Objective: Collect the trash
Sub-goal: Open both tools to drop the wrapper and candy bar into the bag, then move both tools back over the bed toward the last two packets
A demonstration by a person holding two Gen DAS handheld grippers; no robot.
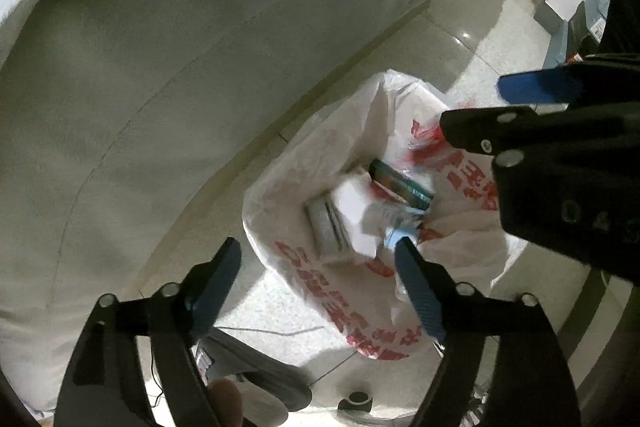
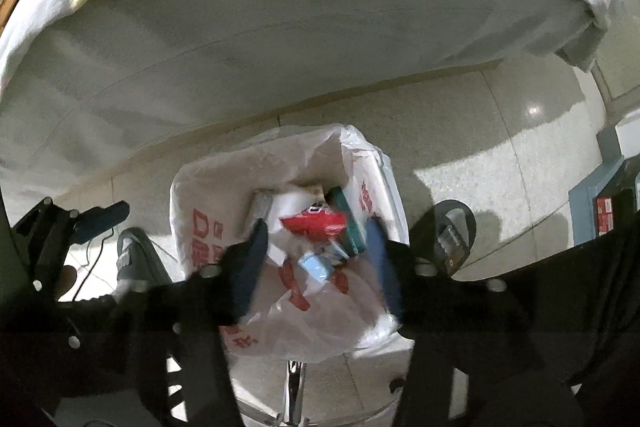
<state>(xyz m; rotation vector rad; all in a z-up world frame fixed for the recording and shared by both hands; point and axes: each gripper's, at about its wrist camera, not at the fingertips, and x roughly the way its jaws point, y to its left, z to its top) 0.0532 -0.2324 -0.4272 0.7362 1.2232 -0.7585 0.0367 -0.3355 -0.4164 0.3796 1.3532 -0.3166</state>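
Observation:
A white plastic bag (image 1: 320, 155) (image 2: 208, 187) with red print stands open on the tiled floor beside a bed. Inside lie a white box (image 1: 352, 211), a teal box (image 1: 400, 183) (image 2: 350, 227), a grey box (image 1: 326, 231) and a light blue packet (image 2: 316, 265). My left gripper (image 1: 316, 247) points down over the bag's near rim, open, nothing between its fingers. My right gripper (image 2: 316, 231) hangs over the bag's mouth, open. A blurred red packet (image 2: 316, 223) shows between its fingers, touching neither pad. Each gripper shows in the other's view: the right gripper (image 1: 500, 107), the left gripper (image 2: 92, 219).
The bed's sheet-draped side (image 1: 160, 67) (image 2: 320, 27) rises close behind the bag. Grey slippers (image 2: 132, 259) (image 2: 452, 235) (image 1: 256, 371) flank the bag. A thin cable (image 1: 272, 331) crosses the floor. Blue-grey boxes (image 2: 592, 203) stand at the right. A chrome base (image 2: 294, 391) is under the bag's near side.

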